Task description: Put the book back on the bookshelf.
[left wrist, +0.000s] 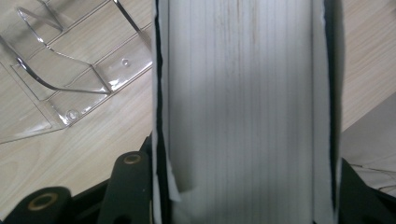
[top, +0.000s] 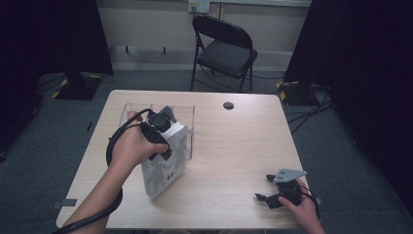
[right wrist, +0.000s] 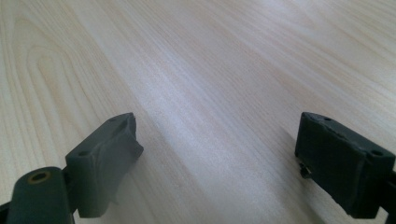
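Gripping the thick book (top: 165, 163) by its page edge, the left hand-held gripper (top: 158, 139) risks knocking the clear acrylic stand (top: 190, 122); the right hand-held gripper (top: 270, 187) rests released on the table (top: 234, 146).

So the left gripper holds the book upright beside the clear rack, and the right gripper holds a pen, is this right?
Not quite: the right gripper holds nothing, its fingers open over bare table, as the right gripper view shows. The left gripper does hold the book upright beside the rack.

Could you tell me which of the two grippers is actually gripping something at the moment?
The left gripper: its jaws are clamped on the thick white book standing beside the clear rack. The right gripper rests on the table with open, empty jaws.
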### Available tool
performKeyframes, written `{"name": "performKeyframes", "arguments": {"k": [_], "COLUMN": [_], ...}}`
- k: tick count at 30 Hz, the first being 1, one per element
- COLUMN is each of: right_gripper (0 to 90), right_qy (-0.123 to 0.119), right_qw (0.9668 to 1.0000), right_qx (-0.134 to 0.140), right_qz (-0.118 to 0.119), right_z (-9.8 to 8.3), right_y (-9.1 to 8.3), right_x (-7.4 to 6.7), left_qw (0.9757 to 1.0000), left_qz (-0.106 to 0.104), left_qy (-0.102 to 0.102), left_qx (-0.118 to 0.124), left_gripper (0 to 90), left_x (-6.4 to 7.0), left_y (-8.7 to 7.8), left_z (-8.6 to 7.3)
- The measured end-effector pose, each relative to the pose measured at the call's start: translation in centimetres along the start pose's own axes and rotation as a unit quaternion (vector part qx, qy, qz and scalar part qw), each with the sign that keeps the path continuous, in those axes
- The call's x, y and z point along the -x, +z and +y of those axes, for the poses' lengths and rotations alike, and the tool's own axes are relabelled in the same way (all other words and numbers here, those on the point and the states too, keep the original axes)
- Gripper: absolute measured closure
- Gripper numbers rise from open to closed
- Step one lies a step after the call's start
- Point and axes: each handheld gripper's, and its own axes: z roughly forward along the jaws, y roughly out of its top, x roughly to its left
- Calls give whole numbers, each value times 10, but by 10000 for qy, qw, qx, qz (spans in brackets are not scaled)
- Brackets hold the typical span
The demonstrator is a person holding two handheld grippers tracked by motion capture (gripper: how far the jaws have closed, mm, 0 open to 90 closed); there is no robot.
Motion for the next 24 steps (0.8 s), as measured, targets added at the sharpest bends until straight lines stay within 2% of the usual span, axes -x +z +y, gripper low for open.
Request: {"name": "performKeyframes", "arguments": {"k": [8,10,11,16,17,18,20,24], "right_gripper": [119,119,119,119,119,119,119,119], "right_qy": [-3,-2,-1,0,0,2,1,0], "right_qw": [10000,10000,10000,10000,10000,10000,10000,10000], "right_qx": [-1,-2,-1,-1,-1,0,-1,-10], "right_qz": [-1,-1,-2,0,-1,-1,0,7], "right_z": [0,0,0,0,0,0,0,0], "right_y": [0,0,0,0,0,0,0,0], "right_x": [0,0,0,0,0,0,0,0], "left_qw": [9998,9996,9997,9993,9989,9993,9992,9989], "left_qz": [42,17,53,53,36,84,124,119], "left_qy": [-172,-282,-250,-372,-456,-377,-369,-447], "left_qx": [7,30,27,45,70,21,5,-10], "left_gripper": [527,528,528,527,528,527,527,527], "left_x": [-2,-2,-3,-6,-5,-5,-5,-4], "left_y": [-3,-3,-3,-1,0,-1,0,-1], "left_z": [5,6,7,10,10,11,12,15]}}
